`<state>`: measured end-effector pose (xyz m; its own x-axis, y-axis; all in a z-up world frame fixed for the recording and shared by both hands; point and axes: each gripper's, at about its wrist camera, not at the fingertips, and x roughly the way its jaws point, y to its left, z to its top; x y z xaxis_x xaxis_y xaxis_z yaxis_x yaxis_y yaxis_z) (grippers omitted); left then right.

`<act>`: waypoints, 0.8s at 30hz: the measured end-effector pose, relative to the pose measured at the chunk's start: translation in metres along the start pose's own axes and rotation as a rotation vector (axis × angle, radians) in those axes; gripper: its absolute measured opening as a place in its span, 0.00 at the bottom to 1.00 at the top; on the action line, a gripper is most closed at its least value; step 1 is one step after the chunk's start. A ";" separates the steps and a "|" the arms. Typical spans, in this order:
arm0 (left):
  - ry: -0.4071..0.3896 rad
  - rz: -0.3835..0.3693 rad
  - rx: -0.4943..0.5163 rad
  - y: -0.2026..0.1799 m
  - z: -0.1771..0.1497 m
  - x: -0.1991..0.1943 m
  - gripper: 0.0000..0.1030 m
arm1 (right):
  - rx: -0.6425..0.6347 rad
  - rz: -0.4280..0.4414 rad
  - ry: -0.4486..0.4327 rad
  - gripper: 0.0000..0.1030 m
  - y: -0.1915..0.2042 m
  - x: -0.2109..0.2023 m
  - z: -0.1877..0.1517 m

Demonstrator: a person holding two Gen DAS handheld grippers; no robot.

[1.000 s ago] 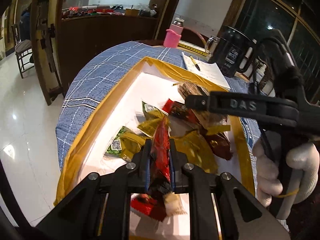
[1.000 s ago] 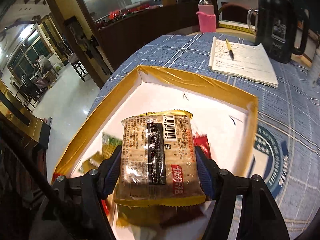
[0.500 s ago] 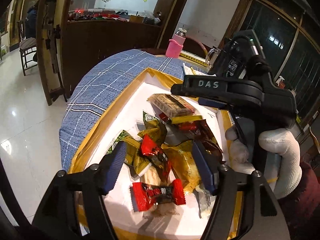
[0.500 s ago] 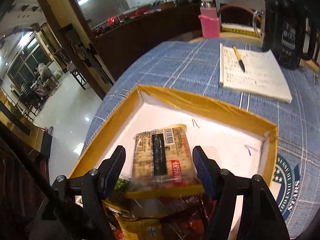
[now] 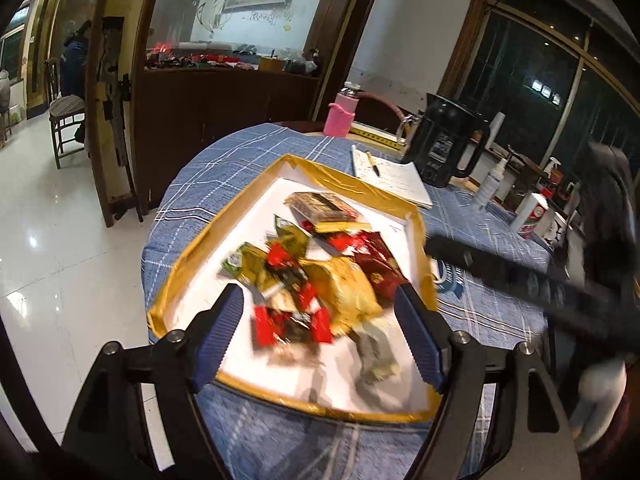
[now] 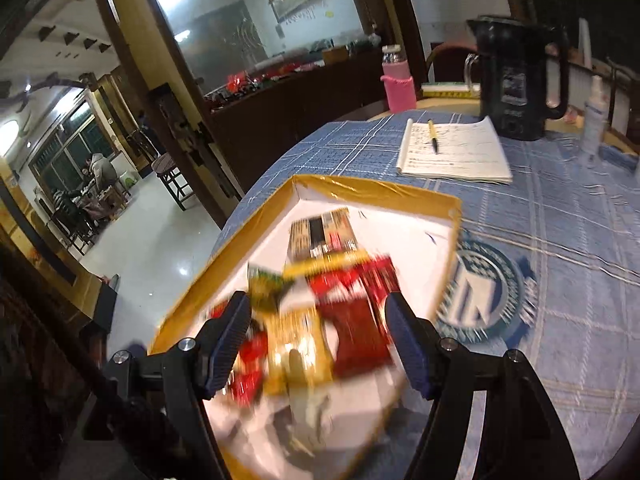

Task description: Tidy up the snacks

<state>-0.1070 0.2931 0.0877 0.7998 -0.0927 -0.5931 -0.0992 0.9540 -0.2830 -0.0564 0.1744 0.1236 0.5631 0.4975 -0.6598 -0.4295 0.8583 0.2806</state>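
Note:
A white tray with a gold rim [image 5: 328,172] [image 6: 380,192] holds a loose pile of snacks. A brown cracker pack [image 5: 320,206] [image 6: 322,232] lies flat at its far end. Nearer lie a red candy wrapper [image 5: 292,326], a gold bag [image 5: 344,284], a dark red packet [image 5: 376,260] and a green packet [image 5: 236,260]. My left gripper [image 5: 318,296] hovers over the near pile, its jaws opening and gripping nothing. My right gripper [image 6: 318,300] is open above the snacks, gripping nothing. In the left wrist view it is a blurred black bar [image 5: 520,280] held by a gloved hand [image 5: 600,400].
The round table wears a blue checked cloth [image 5: 224,168]. Behind the tray lie a notepad with a pen [image 5: 392,176] [image 6: 452,152], a black kettle [image 5: 444,140] [image 6: 516,76], a pink bottle [image 5: 340,114] and a white spray bottle [image 5: 492,180]. The table edge drops to a tiled floor on the left.
My left gripper let go of the red candy wrapper, opened wide and drew back and up. My right gripper released the cracker pack into the tray's far end and pulled back.

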 end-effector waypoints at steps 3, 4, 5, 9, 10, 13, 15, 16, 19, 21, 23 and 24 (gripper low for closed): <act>-0.015 -0.005 0.012 -0.013 -0.009 -0.012 0.76 | -0.025 -0.044 -0.039 0.68 -0.001 -0.024 -0.027; -0.020 -0.006 0.016 -0.018 -0.012 -0.015 0.76 | -0.021 -0.061 -0.054 0.68 -0.004 -0.033 -0.038; -0.025 -0.004 0.022 -0.023 -0.016 -0.019 0.76 | -0.013 -0.070 -0.060 0.68 -0.006 -0.038 -0.045; -0.063 0.050 0.043 -0.043 -0.028 -0.035 0.79 | 0.033 -0.099 -0.089 0.68 -0.021 -0.061 -0.072; -0.078 0.078 0.045 -0.047 -0.031 -0.039 0.79 | 0.044 -0.118 -0.104 0.68 -0.025 -0.069 -0.079; -0.158 0.194 0.038 -0.056 -0.037 -0.056 0.82 | 0.062 -0.140 -0.126 0.68 -0.030 -0.082 -0.092; -0.222 0.251 0.035 -0.061 -0.039 -0.070 0.83 | 0.074 -0.148 -0.141 0.68 -0.032 -0.091 -0.101; -0.267 0.273 0.040 -0.065 -0.041 -0.079 0.83 | 0.077 -0.145 -0.149 0.68 -0.032 -0.097 -0.107; -0.412 0.336 0.063 -0.078 -0.049 -0.108 0.85 | 0.074 -0.131 -0.162 0.68 -0.032 -0.107 -0.117; -0.507 0.383 0.079 -0.087 -0.055 -0.127 0.87 | 0.078 -0.119 -0.168 0.68 -0.032 -0.110 -0.120; -0.591 0.422 0.085 -0.093 -0.063 -0.141 0.88 | 0.079 -0.105 -0.178 0.68 -0.030 -0.116 -0.126; -0.624 0.430 0.086 -0.095 -0.068 -0.146 0.89 | 0.078 -0.099 -0.183 0.68 -0.030 -0.117 -0.127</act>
<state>-0.2542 0.1966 0.1502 0.8900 0.4461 -0.0946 -0.4517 0.8909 -0.0481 -0.1991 0.0748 0.1044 0.7217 0.4185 -0.5514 -0.3137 0.9078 0.2785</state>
